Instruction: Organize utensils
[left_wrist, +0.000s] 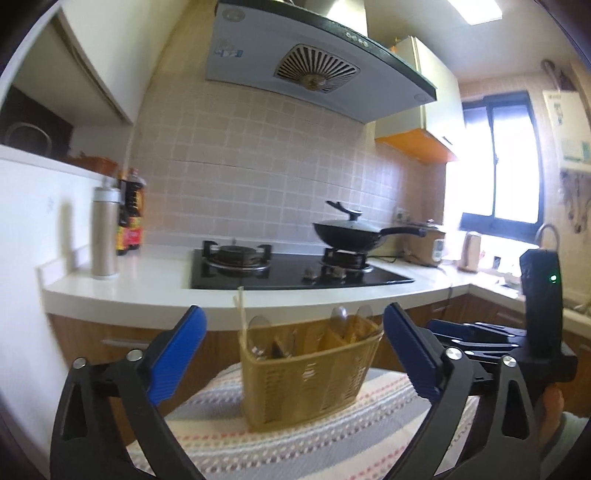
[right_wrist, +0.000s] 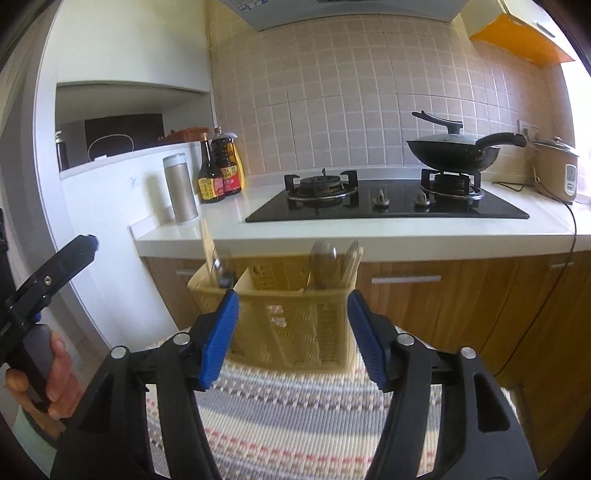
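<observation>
Tan basket (left_wrist: 310, 373); striped cloth (left_wrist: 295, 443); blue-padded tongs (right_wrist: 291, 332); black wok (right_wrist: 450, 155).

Two handheld grippers, each with black plastic arms shaped like a wide fork. The left gripper (left_wrist: 293, 354) and right gripper (right_wrist: 291, 338) carry ribbed blue pads (left_wrist: 177, 356) on their fingers. Round silver screws (left_wrist: 453, 353) sit at the joints. A black upright block on the right gripper (left_wrist: 541, 302) shows a small green light. One hand (right_wrist: 55, 376) wraps a grey handle; a pale green sleeve (right_wrist: 26, 432) shows at the wrist.
</observation>
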